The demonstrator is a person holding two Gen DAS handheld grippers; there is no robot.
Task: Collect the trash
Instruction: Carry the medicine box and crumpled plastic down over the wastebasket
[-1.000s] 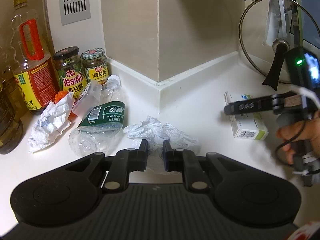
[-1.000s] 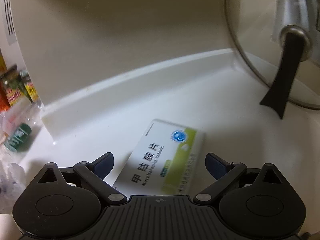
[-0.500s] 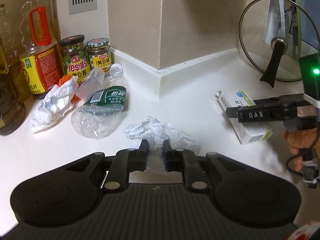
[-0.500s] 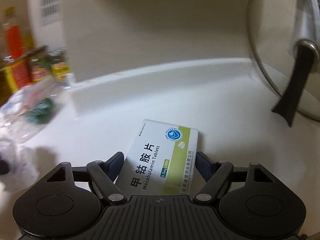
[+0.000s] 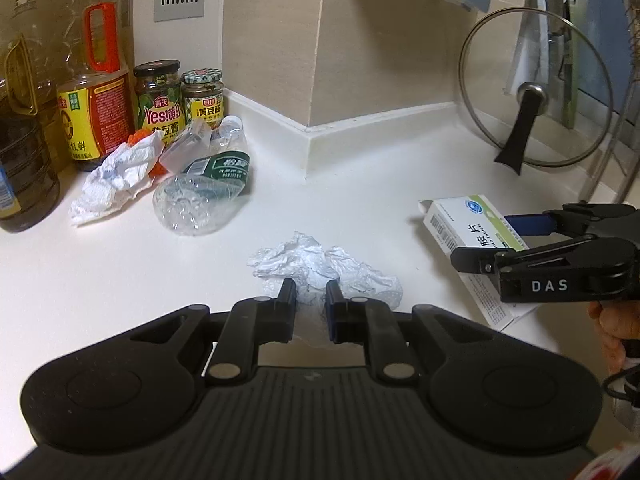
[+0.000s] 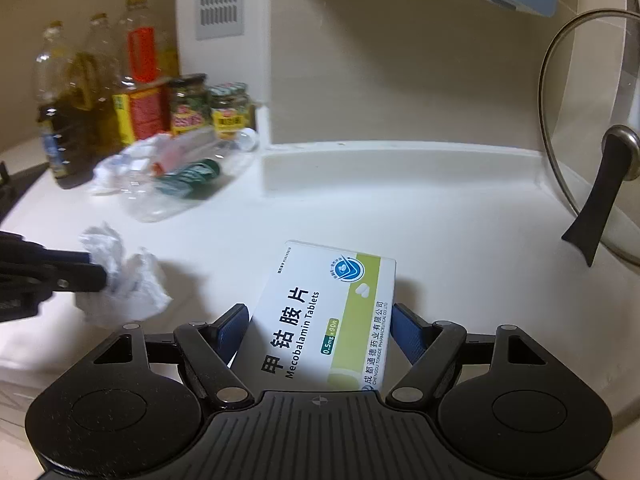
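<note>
The crumpled tissue (image 5: 320, 266) is a white, creased wad lying on the white surface (image 5: 360, 184), and the left gripper (image 5: 311, 300) has its fingers clenched on the wad's near edge. The tablet box (image 6: 320, 320) is white with a green band, black lettering and a round blue logo. It sits tilted between the blue pads of the right gripper (image 6: 316, 330), whose fingers grasp it by its long sides; from the left wrist view its near end looks raised off the surface, though the angle makes that hard to be sure of.

Further back on the left lie a crushed clear bottle (image 5: 200, 196) with a green label and a second crumpled paper (image 5: 114, 184), in front of two jars (image 5: 180, 96) and some oil bottles (image 5: 92, 80). A glass lid (image 5: 536, 88) leans on a rack at the right.

A second ago the right fingers stood wide on either side of the box without touching it; now they are closed in on it. The box has also come nearer to the left gripper, while the tissue is gripped just as before.
</note>
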